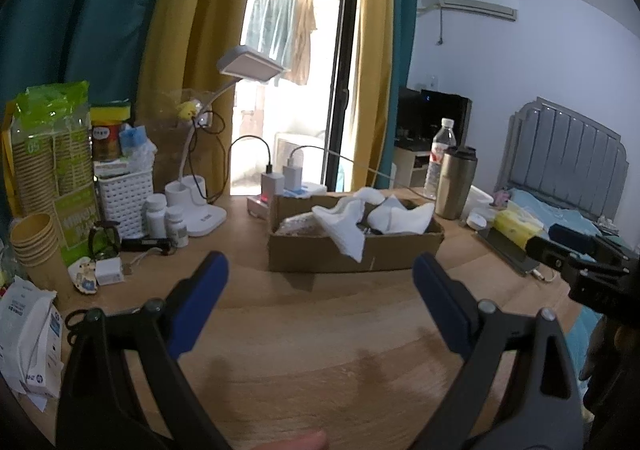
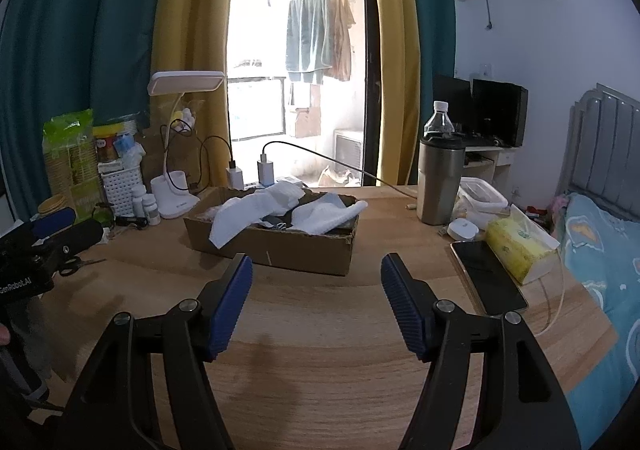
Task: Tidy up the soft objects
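Observation:
A shallow cardboard box (image 1: 320,256) stands on the wooden desk and holds several white socks (image 1: 348,230); one hangs over its front wall. The box (image 2: 304,248) and the white socks (image 2: 256,210) also show in the right wrist view. My left gripper (image 1: 320,270) is open and empty, a little short of the box's front wall. My right gripper (image 2: 316,274) is open and empty, also just in front of the box. Each gripper shows at the edge of the other's view.
At the left stand a desk lamp (image 1: 208,210), pill bottles (image 1: 166,220), a white basket (image 1: 126,194), paper cups (image 1: 36,246) and scissors (image 2: 76,265). At the right stand a steel tumbler (image 2: 438,182), a water bottle (image 1: 440,158), a phone (image 2: 490,278) and tissues (image 2: 520,250). A bed (image 2: 600,250) adjoins the desk.

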The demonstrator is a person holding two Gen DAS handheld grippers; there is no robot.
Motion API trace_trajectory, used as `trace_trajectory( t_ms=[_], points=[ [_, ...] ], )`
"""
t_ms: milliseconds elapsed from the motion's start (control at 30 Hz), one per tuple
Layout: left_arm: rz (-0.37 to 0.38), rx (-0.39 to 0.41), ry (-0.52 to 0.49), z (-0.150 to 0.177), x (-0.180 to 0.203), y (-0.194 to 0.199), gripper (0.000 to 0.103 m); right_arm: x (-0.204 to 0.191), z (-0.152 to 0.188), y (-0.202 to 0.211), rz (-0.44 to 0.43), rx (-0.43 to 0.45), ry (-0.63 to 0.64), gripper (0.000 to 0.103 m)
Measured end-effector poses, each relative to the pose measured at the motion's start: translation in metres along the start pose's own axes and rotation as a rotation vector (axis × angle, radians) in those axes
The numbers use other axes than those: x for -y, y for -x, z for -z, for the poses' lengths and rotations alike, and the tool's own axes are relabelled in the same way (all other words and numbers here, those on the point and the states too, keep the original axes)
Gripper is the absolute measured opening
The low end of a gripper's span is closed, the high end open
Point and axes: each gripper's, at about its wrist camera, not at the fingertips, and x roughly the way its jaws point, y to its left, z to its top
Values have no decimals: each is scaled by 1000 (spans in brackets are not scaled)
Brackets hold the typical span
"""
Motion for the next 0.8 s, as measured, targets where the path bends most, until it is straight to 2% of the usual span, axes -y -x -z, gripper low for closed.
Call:
trace_trajectory(
  t_ms=[800],
  points=[
    [28, 47, -17, -13, 5, 13, 95, -1, -9, 15, 18, 58, -2, 70]
  ],
)
